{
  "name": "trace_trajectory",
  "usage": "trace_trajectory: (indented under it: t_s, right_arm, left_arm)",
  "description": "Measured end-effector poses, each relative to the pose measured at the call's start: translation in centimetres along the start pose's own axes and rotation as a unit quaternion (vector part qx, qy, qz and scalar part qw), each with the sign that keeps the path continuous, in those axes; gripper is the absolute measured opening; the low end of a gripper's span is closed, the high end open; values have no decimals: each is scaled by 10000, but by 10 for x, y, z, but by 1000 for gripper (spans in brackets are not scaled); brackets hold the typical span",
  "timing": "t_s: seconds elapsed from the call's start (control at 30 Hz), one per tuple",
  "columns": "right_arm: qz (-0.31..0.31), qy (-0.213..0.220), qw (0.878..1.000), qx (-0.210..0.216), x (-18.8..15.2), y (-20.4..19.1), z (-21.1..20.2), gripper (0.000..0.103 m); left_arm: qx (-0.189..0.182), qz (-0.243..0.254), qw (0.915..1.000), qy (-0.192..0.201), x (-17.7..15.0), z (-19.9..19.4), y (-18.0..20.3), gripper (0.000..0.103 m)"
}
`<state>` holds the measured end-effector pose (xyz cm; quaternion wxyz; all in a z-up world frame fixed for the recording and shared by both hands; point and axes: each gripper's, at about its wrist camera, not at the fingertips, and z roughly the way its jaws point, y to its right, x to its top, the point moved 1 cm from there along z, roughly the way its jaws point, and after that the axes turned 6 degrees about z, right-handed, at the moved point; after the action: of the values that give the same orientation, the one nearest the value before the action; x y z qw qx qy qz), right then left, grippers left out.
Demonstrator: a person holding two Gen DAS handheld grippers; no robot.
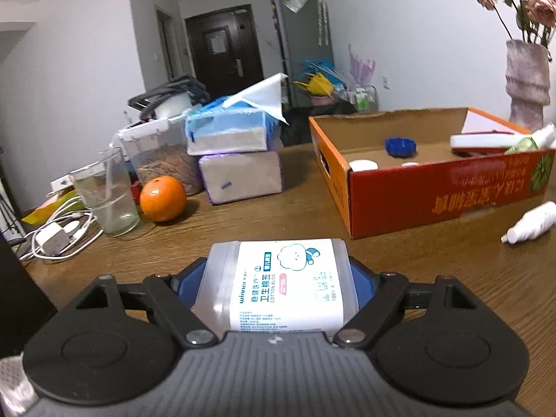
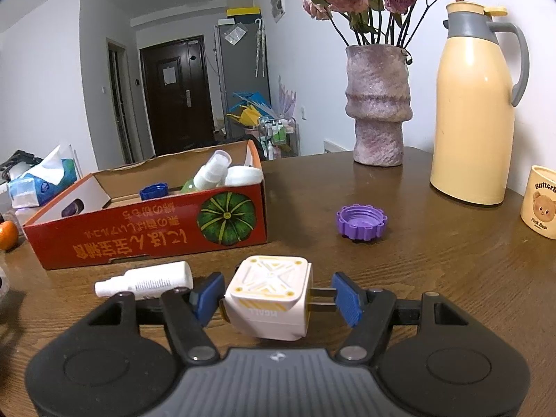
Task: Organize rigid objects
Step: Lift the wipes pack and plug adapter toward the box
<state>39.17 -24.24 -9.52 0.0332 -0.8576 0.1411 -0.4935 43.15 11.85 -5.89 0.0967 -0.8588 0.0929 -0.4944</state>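
Cotton-bud tub (image 1: 285,285) clamped in left jaws, plug adapter (image 2: 269,300) pinched in right; best carried level, lowered gently into orange box (image 1: 434,191), clear of bottles inside.

— What does the label on the cotton-bud tub (image 1: 283,285) near the camera say?
— "winner" and "COTTON BUDS", beside Chinese characters; the small print below is too fine to read.
— And the cup (image 2: 540,201) at the far right of the desk?
— "Pink Bear" under the bear, and above it "Butter", cut off by the edge.
— The red box (image 2: 153,229)?
— Yellow characters, printed upside down.
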Motion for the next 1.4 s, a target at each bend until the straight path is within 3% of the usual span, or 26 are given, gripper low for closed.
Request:
trace_trajectory:
  t_s: [0.23,0.63,1.4]
  right_arm:
    - [-7,38,9999,134,1,-2,-4,68]
    - [-91,207,9987,453,2,-13,-16,68]
    - [-333,947,9893,1056,27,-56,-29,68]
  left_arm:
    - [186,-247,9993,230,5,-21,9,83]
    - [72,-669,9968,437,20,-45,37,83]
    - [197,-971,9922,752,64,-49,84,83]
